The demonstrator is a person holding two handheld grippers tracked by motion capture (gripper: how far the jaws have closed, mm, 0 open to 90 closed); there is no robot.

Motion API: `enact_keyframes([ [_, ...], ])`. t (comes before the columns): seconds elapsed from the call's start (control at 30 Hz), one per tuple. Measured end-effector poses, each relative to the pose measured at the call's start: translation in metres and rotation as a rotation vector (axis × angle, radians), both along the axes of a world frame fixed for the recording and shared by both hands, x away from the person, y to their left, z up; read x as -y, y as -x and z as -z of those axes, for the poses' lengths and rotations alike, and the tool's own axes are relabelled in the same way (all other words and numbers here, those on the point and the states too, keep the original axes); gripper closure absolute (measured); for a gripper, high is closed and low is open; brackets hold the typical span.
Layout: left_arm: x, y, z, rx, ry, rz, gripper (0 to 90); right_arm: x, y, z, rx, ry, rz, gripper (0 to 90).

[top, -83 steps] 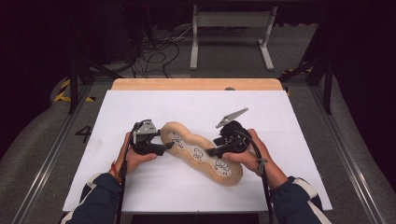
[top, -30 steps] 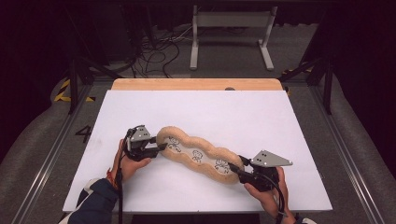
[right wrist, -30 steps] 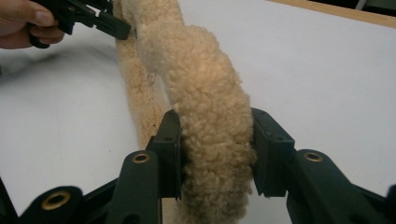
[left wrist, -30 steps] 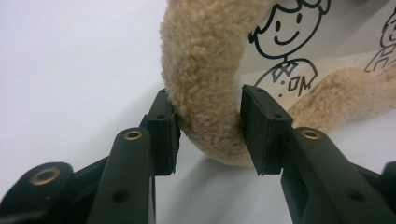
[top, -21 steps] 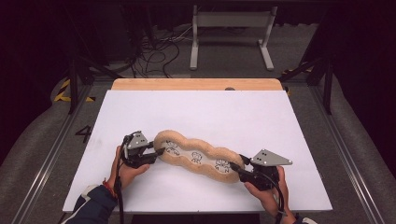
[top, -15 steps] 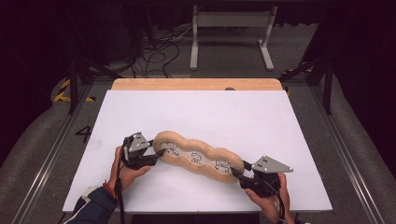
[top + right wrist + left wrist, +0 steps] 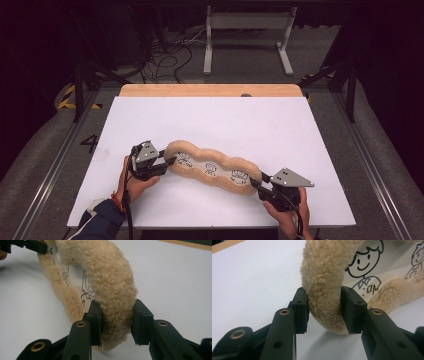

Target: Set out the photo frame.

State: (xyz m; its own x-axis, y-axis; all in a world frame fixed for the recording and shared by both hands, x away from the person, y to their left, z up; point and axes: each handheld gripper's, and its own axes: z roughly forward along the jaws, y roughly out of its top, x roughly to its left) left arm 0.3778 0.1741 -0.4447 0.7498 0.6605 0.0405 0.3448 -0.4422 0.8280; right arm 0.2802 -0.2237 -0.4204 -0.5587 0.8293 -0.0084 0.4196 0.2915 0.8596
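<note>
White surface (image 7: 280,125), wooden strip (image 7: 210,90) along its far edge, well beyond both tools. Grey floor (image 7: 240,55) past that: tangle of cables (image 7: 165,52) and a white metal stand (image 7: 249,35), all far from the work. Metal rails (image 7: 372,155) run down each side of the surface.

Long fleecy tan cushion (image 7: 212,167) with cartoon-figure print panel lies stretched diagonally between the two tools, resting on the surface.

Left tool (image 7: 167,163) is clenched on the cushion's near-left end: in the left gripper view both pads (image 7: 350,307) press into the fleece rim (image 7: 324,290), jaws have just been closing, pile squashed between them. Printed figure (image 7: 364,267) sits just beyond its right jaw.

Right tool (image 7: 256,181) is grasping the opposite end: the right gripper view shows fleece (image 7: 112,290) pinched between the pads (image 7: 141,322), jaws just been closing too. Left tool tip (image 7: 30,246) shows far off at the cushion's other end.

Nothing stands between or around the tools but bare surface; each hand (image 7: 135,182) sits behind its tool.
</note>
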Motion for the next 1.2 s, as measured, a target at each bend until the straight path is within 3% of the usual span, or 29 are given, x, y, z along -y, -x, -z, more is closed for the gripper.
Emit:
enact_keyframes([
  [0.67,0.001,0.024,-0.001,-0.035,0.01,0.008,59.2,0.009,-0.032,-0.001,0.026,0.065,-0.007,64.6],
  [1.07,0.006,0.034,-0.002,-0.023,-0.004,0.009,58.1,0.01,-0.05,-0.001,0.032,0.057,-0.007,58.9],
  [1.2,0.006,0.034,-0.001,-0.016,-0.01,0.009,58.1,0.01,-0.049,-0.001,0.04,0.063,-0.015,59.2],
])
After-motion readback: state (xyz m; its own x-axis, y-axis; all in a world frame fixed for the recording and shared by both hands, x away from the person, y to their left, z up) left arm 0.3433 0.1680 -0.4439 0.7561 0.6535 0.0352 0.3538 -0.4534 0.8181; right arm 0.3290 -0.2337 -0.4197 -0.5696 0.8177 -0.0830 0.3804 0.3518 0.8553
